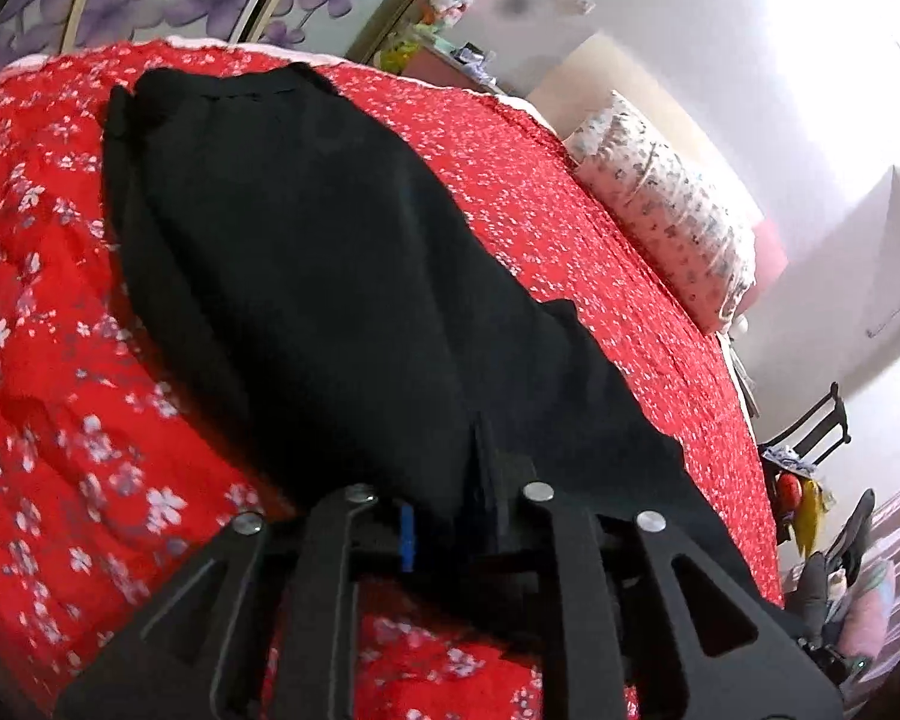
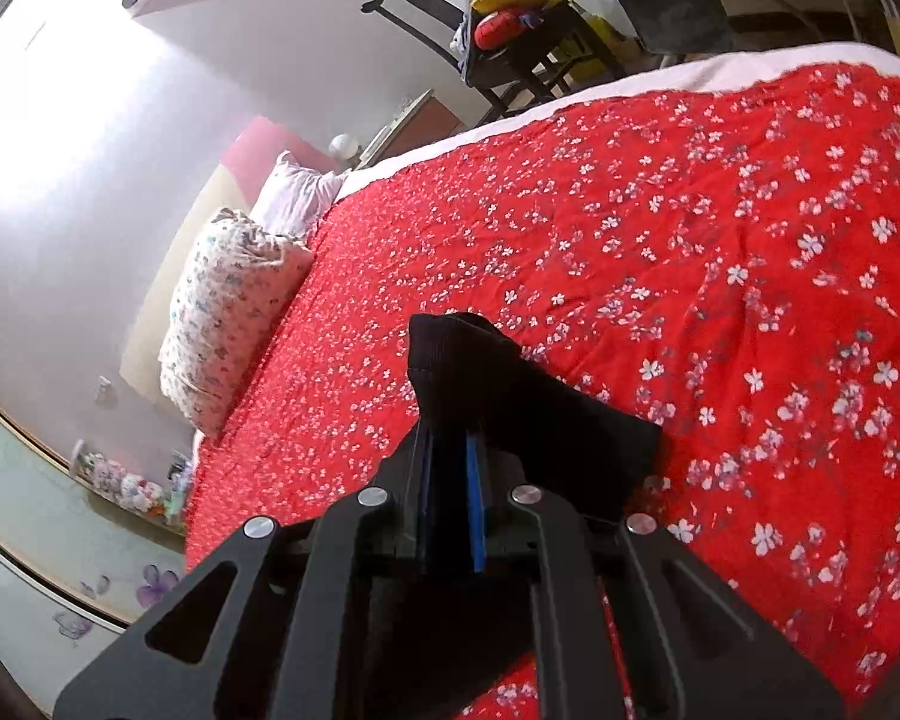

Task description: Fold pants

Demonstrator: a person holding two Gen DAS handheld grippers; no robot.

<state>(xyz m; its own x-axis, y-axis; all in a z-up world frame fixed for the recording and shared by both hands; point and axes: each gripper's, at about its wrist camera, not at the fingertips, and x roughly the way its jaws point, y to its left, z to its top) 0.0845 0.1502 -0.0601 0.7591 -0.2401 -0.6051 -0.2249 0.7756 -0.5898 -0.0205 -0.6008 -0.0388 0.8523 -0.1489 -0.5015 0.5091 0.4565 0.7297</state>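
So the black pants [image 1: 306, 276] are lying stretched out on the bed's red floral bedspread [image 1: 36, 312], and what matters is how they lie: in the left wrist view their long axis runs straight away from the left gripper [image 1: 450, 480] toward the far edge of the bed, waistband end up there, near end right at the fingertips. The near end of the cloth sits at that gripper's jaws, which are only slightly apart; I can't tell if they're still pinching it or have let go, since it's all black on black.

Over on the right, the right gripper [image 2: 450, 450] has its jaws together, clamped on a bunched corner of the pants [image 2: 510, 396], which pokes up and drapes to the right of the fingers, off the bedspread [image 2: 720, 240]. Both hands are at the cloth, so neither one is really nearer.

A floral pillow [image 2: 228, 312] is by the bed's left edge. No brands, labels or readable writing anywhere.
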